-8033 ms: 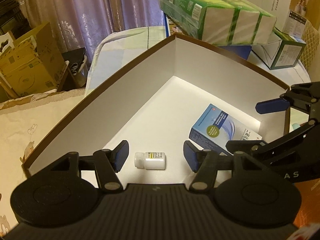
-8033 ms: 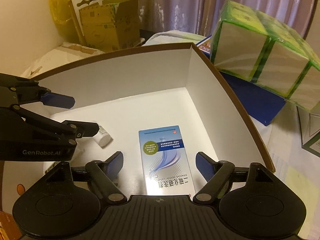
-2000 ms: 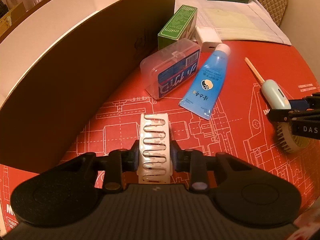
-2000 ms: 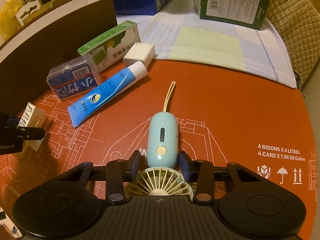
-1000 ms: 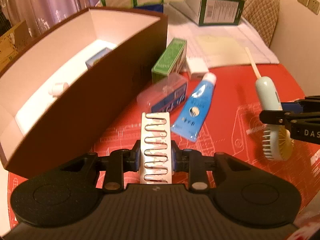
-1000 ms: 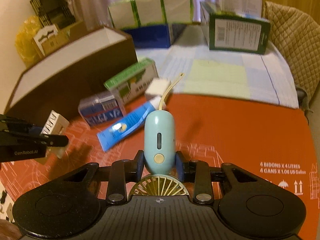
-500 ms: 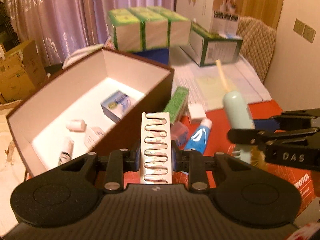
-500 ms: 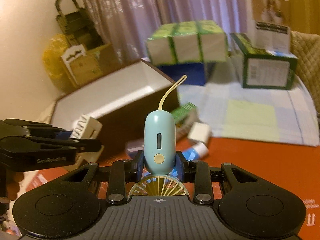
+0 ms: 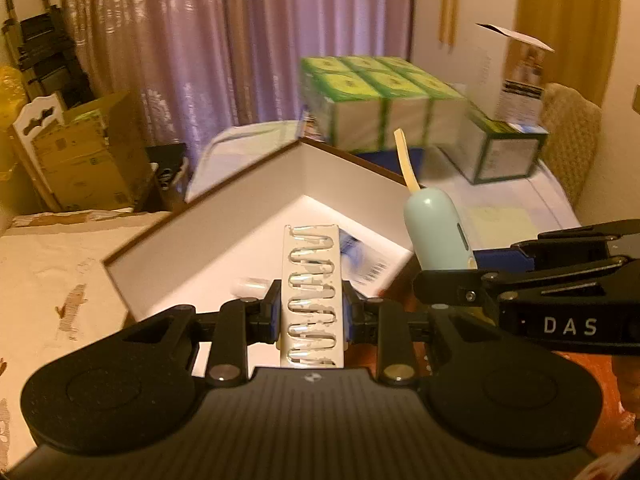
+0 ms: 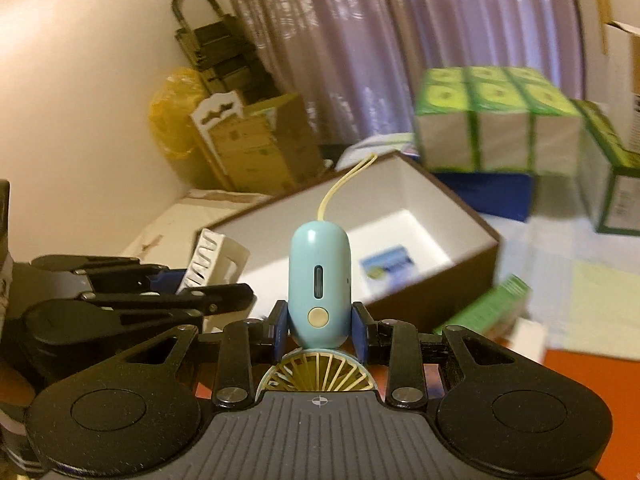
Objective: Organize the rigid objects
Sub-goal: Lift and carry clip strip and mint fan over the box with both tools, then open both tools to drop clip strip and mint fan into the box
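Black plastic left hand-held gripper (image 9: 311,312) clenched on a white card of paper clips (image 9: 313,292), card upright between the pads, up in the air over the near edge of the brown box (image 9: 256,216). Right hand-held gripper (image 10: 320,330) clenched on a pale blue handheld fan (image 10: 319,280), handle pointing forward, yellow strap (image 10: 344,184) looping up, fan head against the gripper body. The two grippers sit close side by side, fan just right of the card. Box is open-topped, white inside, holding a blue carton (image 10: 390,266) and a small white bottle (image 9: 250,286). Red-orange bench (image 10: 592,376) below; a green carton (image 10: 488,308) just outside the box's near wall. Beyond: stacked green packs (image 9: 376,100), cardboard boxes (image 9: 86,160), purple curtain (image 9: 240,40). Box interior mostly bare.
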